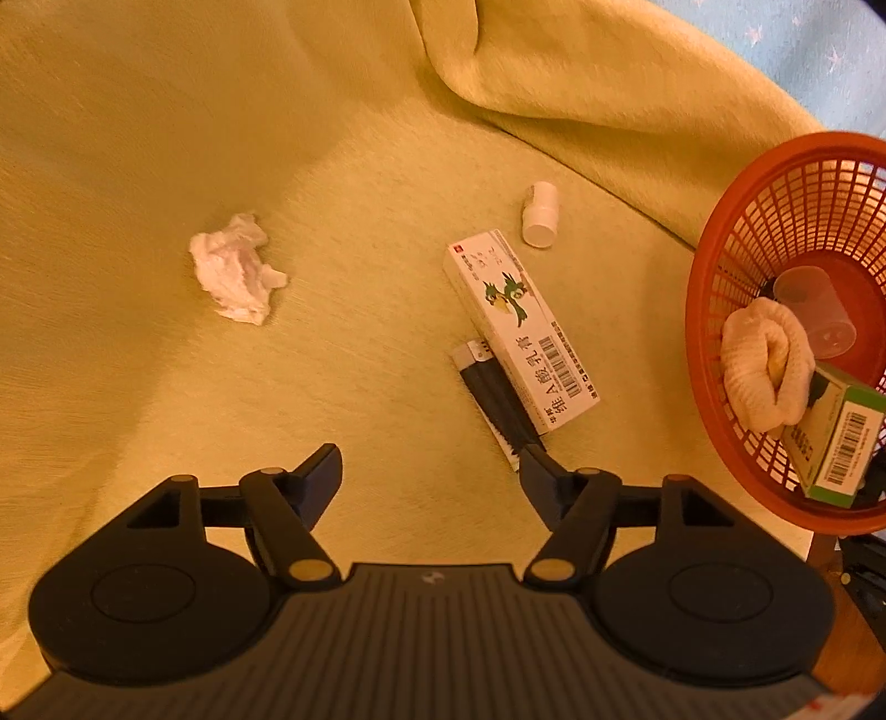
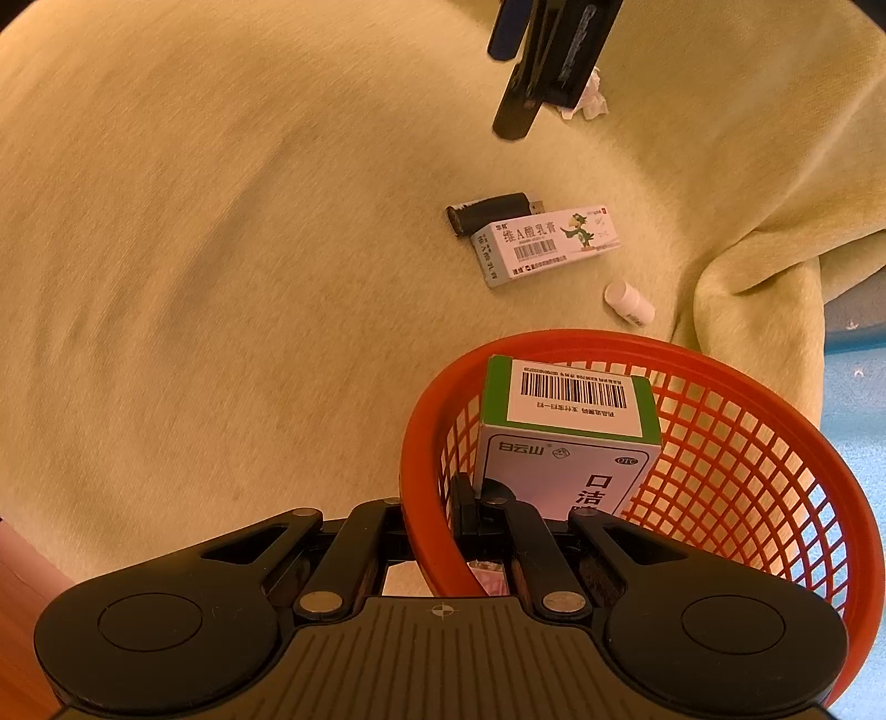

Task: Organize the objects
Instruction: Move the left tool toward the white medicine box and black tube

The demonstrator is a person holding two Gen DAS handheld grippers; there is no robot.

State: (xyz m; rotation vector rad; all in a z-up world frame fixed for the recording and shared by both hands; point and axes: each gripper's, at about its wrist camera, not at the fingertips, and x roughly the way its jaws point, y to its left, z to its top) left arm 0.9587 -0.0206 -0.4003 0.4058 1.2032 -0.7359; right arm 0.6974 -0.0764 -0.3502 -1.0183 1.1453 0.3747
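Sort roughly half done: right gripper (image 2: 470, 515) sat closed on the green-edged box (image 2: 565, 432), inside the red basket (image 2: 775, 454).

Also in the basket (image 1: 720, 277): a rolled cream cloth (image 1: 758, 365) and a clear plastic cup (image 1: 814, 310). Left outside it: the white ointment carton (image 1: 520, 327) and the black tube (image 1: 493, 399) touching it, both near the basket; a small white bottle (image 1: 540, 216) just past the carton; crumpled tissue (image 1: 235, 268) well apart. Left gripper (image 1: 429, 471) hung wide open, empty, next to the tube. Surface was a rumpled yellow-green blanket (image 1: 221, 111); pale blue fabric (image 1: 819, 44) beyond its edge.
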